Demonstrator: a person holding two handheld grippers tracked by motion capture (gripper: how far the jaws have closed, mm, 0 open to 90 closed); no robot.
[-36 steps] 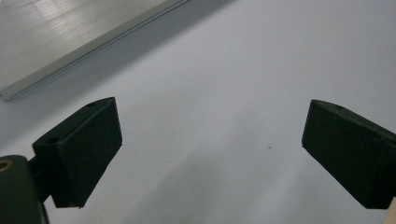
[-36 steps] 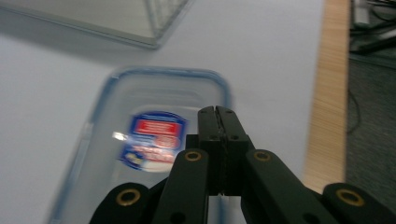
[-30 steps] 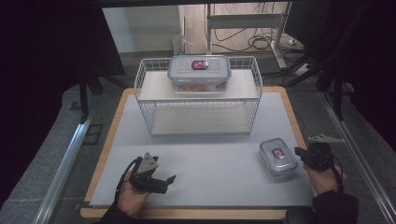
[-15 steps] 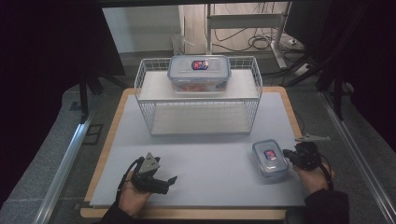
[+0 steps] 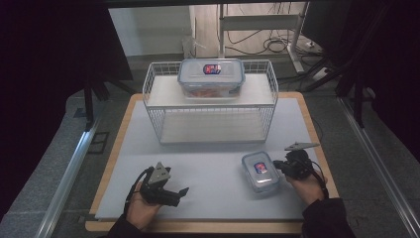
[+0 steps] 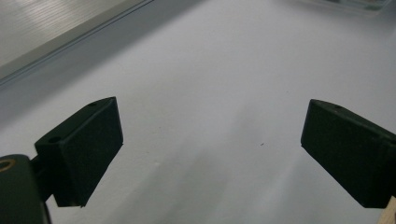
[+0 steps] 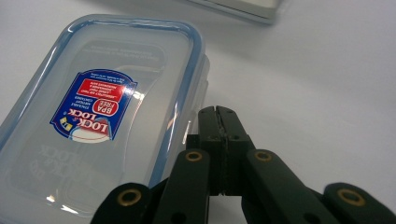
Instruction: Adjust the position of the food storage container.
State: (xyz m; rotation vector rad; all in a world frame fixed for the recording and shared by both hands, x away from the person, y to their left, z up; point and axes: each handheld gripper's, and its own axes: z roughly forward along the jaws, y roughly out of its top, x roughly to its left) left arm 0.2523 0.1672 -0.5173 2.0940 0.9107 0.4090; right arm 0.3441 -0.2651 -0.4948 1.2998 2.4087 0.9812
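A small clear lidded container with a red and blue label lies on the grey mat at the front right. My right gripper is shut with nothing between its jaws. Its closed tip sits against the right side of the small container. At the front left, my left gripper rests low over the mat. It is open, with bare mat between its pads. A larger clear container stands on top of a white wire rack.
The mat lies on a wooden board, whose edge runs round it. The wire rack spans the back of the mat, with an open shelf space under its top. Dark floor, metal rails and stands surround the table.
My right gripper has moved left across the mat, and the small container has slid left ahead of it. The left gripper has stayed where it was.
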